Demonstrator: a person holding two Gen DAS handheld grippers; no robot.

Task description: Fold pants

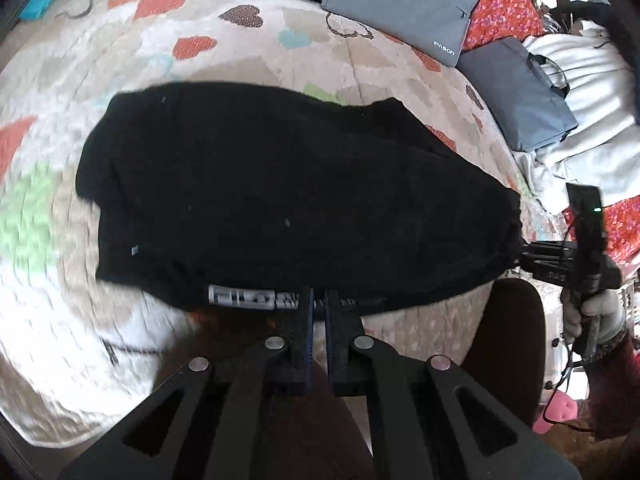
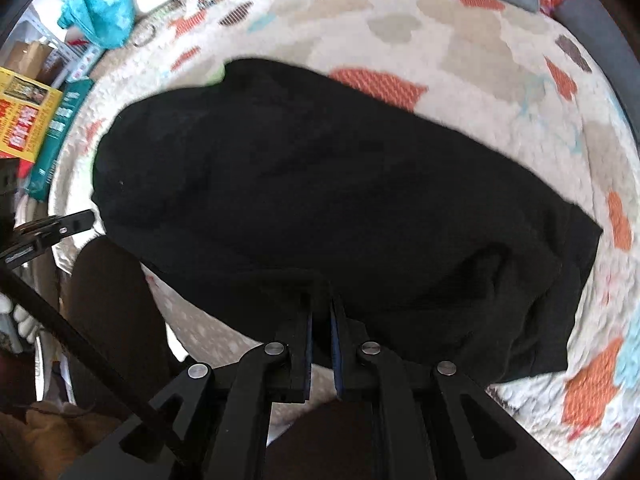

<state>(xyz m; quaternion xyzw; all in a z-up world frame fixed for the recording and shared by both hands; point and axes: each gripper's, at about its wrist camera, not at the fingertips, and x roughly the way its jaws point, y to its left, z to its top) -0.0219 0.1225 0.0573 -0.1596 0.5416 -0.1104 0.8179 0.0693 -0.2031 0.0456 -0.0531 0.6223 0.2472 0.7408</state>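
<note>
The black pants [image 1: 280, 200] lie folded in a thick bundle on the heart-patterned quilt [image 1: 120, 60]. My left gripper [image 1: 319, 300] is shut on the near edge of the pants, beside a grey printed label [image 1: 244, 295]. My right gripper [image 2: 321, 300] is shut on the near edge of the pants [image 2: 320, 200] too. In the left wrist view the right gripper [image 1: 516, 256] grips the pants' right end. In the right wrist view the left gripper [image 2: 76, 220] shows at the left edge.
Two grey laptop bags [image 1: 400, 0] [image 1: 520, 96] lie at the far right of the bed, next to a white garment [image 1: 592, 100]. A teal cloth [image 2: 100, 4] and boxes [image 2: 28, 116] sit at the far left. The person's dark-clad knee [image 1: 516, 340] is near.
</note>
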